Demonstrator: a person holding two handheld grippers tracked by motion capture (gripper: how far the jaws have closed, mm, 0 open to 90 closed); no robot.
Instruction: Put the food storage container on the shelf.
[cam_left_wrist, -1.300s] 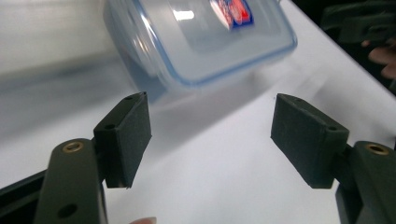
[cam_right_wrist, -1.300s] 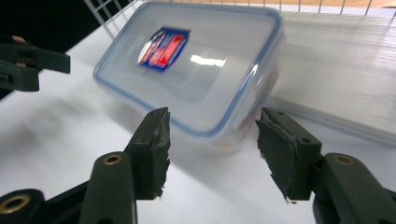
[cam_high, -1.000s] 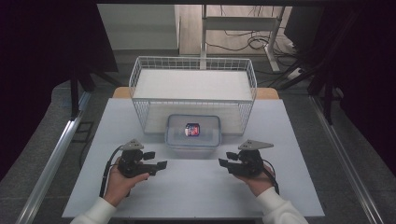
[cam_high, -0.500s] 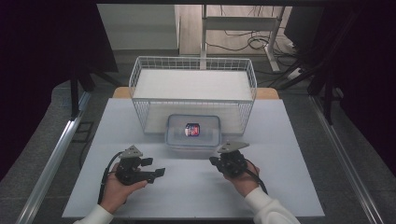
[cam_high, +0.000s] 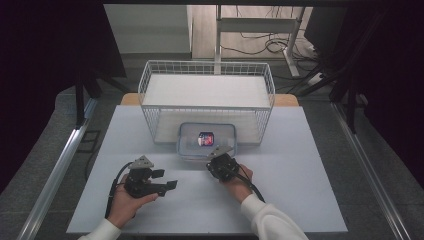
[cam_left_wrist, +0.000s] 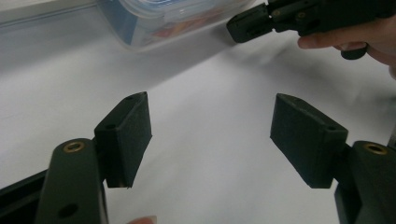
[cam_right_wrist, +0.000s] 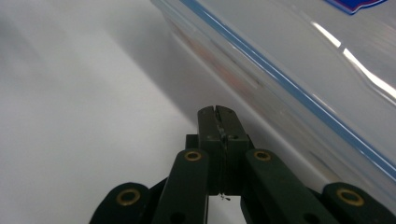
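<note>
The right gripper (cam_high: 216, 156) sat pinched closed on nothing beside the clear lidded box (cam_high: 207, 140) mid-table; the left gripper (cam_high: 167, 179) gaped empty near the table's front edge.

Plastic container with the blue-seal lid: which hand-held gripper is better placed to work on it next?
Right. The right hand-held gripper sits at the plastic container's near edge, jaws shut, tip beside the lid rim. The left hand-held gripper is farther back on the table, jaws open on nothing.
</note>
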